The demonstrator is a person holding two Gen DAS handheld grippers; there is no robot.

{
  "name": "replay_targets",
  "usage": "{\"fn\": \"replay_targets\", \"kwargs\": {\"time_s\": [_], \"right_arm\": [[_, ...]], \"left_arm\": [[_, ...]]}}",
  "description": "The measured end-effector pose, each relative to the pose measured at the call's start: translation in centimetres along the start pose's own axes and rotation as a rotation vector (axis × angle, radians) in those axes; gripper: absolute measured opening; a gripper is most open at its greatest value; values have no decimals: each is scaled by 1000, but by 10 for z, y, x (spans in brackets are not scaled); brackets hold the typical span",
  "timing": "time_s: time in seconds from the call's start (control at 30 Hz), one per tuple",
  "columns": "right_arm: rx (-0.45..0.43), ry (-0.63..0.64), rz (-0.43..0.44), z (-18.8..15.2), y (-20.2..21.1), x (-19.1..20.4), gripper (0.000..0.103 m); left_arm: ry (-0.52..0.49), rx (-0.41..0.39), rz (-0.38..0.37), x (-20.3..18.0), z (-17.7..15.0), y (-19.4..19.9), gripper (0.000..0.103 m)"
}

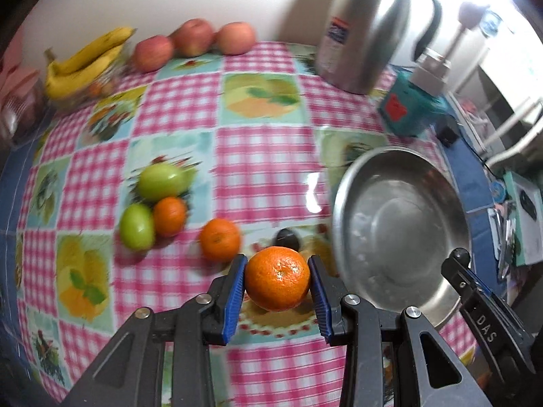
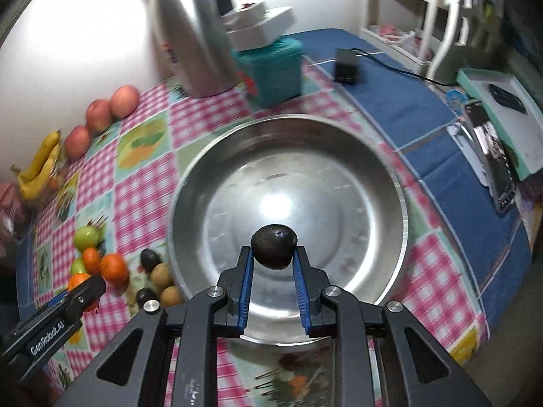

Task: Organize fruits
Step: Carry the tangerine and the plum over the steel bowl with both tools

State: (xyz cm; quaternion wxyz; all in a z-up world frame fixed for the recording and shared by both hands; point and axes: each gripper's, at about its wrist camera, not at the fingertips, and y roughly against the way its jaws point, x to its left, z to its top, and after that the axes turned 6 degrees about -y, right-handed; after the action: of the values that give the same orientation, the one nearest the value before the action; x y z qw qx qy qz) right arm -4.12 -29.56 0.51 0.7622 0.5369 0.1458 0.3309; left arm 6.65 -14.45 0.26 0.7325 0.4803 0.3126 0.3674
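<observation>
My left gripper (image 1: 277,273) is shut on a tangerine (image 1: 277,279), held above the checked tablecloth just left of the steel bowl (image 1: 424,183). In the right wrist view my right gripper (image 2: 273,254) is shut on a small dark round fruit (image 2: 274,246), hanging over the inside of the steel bowl (image 2: 237,176). The bowl holds nothing. On the cloth lie two more tangerines (image 1: 220,239), two green fruits (image 1: 161,181) and a dark fruit (image 1: 287,237). Brown and dark small fruits (image 2: 162,273) sit by the bowl's left rim.
Bananas (image 1: 85,59) and three apples (image 1: 193,37) line the back wall. A steel thermos jug (image 1: 366,27) and a teal basket (image 2: 271,68) stand behind the bowl. A black adapter with cable (image 2: 346,64), a phone and boxes lie on the blue cloth at right.
</observation>
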Motion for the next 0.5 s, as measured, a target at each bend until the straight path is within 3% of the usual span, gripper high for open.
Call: {"fn": "replay_targets", "kwargs": {"time_s": [0.5], "right_arm": [[4,-64,-36,11,-9,-30,25]], "left_arm": [[-141,2,-36,-69,22,-28,39]]}}
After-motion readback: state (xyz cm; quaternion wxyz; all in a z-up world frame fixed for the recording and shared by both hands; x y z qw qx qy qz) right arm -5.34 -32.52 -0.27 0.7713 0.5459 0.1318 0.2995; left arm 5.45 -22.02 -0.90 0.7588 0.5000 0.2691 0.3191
